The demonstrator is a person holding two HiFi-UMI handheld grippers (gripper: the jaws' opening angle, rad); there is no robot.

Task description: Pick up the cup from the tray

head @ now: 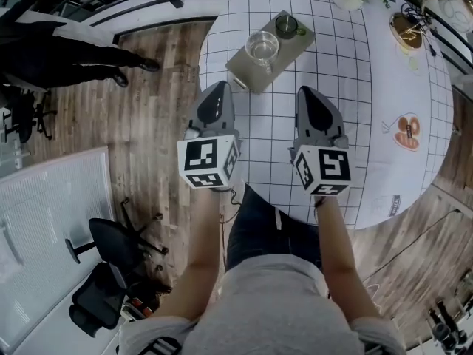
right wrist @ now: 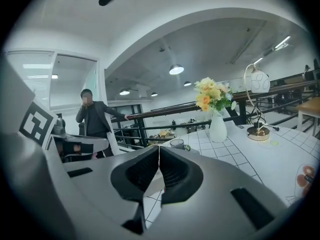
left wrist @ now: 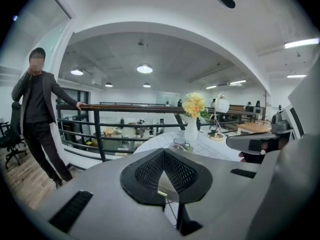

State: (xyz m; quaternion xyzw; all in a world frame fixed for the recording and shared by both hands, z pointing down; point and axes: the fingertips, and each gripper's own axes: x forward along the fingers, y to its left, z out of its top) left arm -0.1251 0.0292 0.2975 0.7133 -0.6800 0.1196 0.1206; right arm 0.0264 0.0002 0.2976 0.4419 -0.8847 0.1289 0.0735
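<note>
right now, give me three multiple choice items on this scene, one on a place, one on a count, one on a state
1. Where is the tray? A on the table, ahead of the left gripper and right gripper; B on the floor; C on a chair.
2. How many cups stand on the tray? A one; B two; C four.
3. How do the left gripper's jaws stand? A wide open; B shut on a cup; C shut, nothing between them.
Answers: 1 A, the head view shows the tray on the table beyond both gripper tips. 2 B, a clear glass cup and a small dark cup stand on it. 3 C, the left gripper view shows the pads meeting with nothing held.
</note>
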